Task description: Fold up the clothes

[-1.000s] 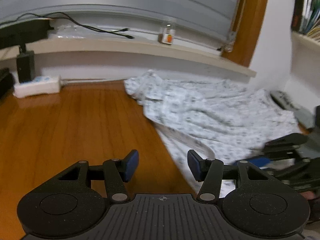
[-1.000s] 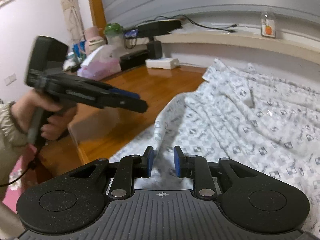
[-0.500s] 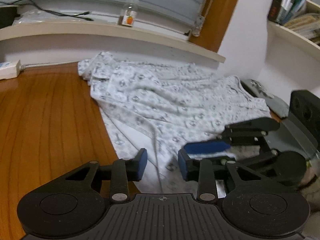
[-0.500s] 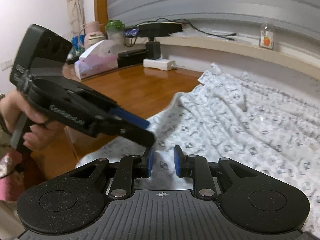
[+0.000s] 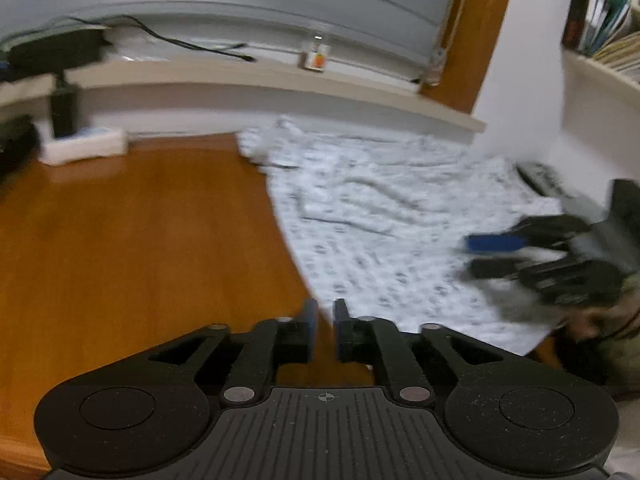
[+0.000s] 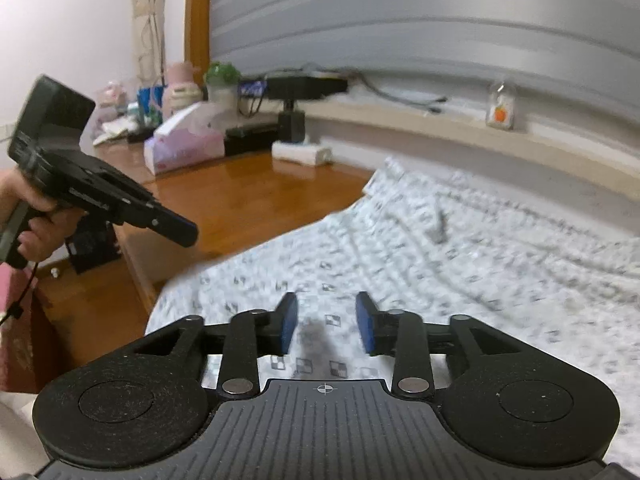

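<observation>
- The patterned garment (image 6: 440, 264) lies spread and wrinkled on the right part of the wooden bench (image 5: 140, 240), one edge running along bare wood; no neat folded stack shows.
- Your left hand-held gripper (image 5: 325, 330) has its jaws nearly together with nothing between them, sitting at the cloth's near edge.
- Your right hand-held gripper (image 6: 327, 326) is parted and carries nothing, hovering over the fabric.
- Judgement: the garment is flat but not compact, so folds remain; motion blur hides whether any layer is already doubled over.
</observation>
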A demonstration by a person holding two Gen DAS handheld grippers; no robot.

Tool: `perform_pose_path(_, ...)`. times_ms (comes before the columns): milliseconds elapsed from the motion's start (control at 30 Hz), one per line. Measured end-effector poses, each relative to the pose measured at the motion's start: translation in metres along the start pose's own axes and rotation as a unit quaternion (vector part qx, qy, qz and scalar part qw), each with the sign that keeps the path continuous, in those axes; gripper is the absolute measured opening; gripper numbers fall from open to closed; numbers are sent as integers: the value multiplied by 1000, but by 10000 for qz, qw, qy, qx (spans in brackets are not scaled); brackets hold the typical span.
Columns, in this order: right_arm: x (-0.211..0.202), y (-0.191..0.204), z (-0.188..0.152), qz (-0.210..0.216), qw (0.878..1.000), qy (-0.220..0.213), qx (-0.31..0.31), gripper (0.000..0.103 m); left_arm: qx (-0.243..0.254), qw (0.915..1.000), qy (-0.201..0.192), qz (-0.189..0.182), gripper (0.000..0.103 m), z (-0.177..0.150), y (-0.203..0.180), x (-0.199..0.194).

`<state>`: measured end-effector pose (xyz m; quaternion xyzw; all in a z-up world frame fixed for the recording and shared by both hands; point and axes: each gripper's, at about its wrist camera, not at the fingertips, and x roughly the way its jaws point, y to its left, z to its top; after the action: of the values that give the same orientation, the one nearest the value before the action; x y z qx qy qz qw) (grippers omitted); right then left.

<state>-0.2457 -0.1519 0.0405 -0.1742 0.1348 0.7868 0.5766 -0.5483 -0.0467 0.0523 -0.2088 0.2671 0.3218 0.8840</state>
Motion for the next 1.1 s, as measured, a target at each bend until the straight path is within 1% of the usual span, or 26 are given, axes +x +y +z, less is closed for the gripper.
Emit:
perform_pose_path(33, -12, -8, -3, -125, 9999, -16, 42, 36, -9, 10000, -34, 23, 40, 3, 1, -1)
perform_pose_path(67, -23, -16, -6, -250, 9996, -32, 84, 36, 12, 10000, -81, 49, 49, 6, 1, 0)
perform_pose_path(100, -35, -23, -9, -375, 9992, -48, 126, 36, 31, 9999, -122, 22, 53, 11, -1, 4)
perform_pose_path(133, -46, -31, -11, -499, 9986, -64, 168, 36, 50, 9999, -163, -14, 55, 16, -4, 9)
perform_pose_path(200, -69, -47, -17, -752, 9968, -89, 255, 36, 101, 9996, -233, -97, 63, 25, -11, 20)
perform_pose_path(233, -81, -57, -23, -917, 9952, -31, 329, 36, 128, 9995, -265, -117, 66, 30, -15, 29)
perform_pose_path(267, -91, -67, -29, -1084, 9933, 29, 393, 37, 153, 9994, -298, -133, 66, 35, -19, 38)
perform_pose_path(333, -103, -76, -44, -1453, 9887, 200, 301, 37, 128, 9994, -278, -132, 66, 47, -23, 64)
perform_pose_path(433, -121, -90, -65, -1995, 9787, 449, 164, 37, 105, 9996, -240, 79, 66, 58, -25, 99)
perform_pose_path(467, -123, -92, -71, -2115, 9762, 462, 151, 37, 115, 9996, -250, 110, 66, 61, -24, 108)
perform_pose_path(533, -129, -95, -83, -2343, 9709, 484, 132, 38, 113, 9991, -260, 322, 66, 66, -22, 124)
perform_pose_path(567, -131, -96, -88, -2332, 9712, 451, 200, 38, 111, 9986, -264, 434, 66, 69, -21, 132)
perform_pose_path(633, -133, -97, -96, -2401, 9696, 383, 273, 42, 172, 9982, -258, 515, 63, 68, -21, 136)
perform_pose_path(667, -133, -97, -99, -2404, 9695, 353, 308, 42, 205, 9979, -254, 551, 58, 68, -22, 138)
perform_pose_path(733, -134, -95, -102, -2379, 9700, 290, 415, 41, 271, 9974, -247, 622, 30, 67, -22, 143)
perform_pose_path(800, -139, -95, -106, -2290, 9718, 270, 496, 41, 336, 9967, -240, 693, 10, 66, -23, 147)
perform_pose_path(867, -143, -95, -109, -2264, 9722, 216, 557, 41, 255, 9972, -338, 618, 8, 63, -20, 133)
perform_pose_path(967, -144, -96, -109, -2248, 9719, 150, 686, 41, 117, 9975, -497, 489, 8, 58, -15, 110)
perform_pose_path(1100, -142, -95, -108, -2283, 9714, 174, 630, 41, 148, 9984, -420, 350, 8, 43, -20, 72)
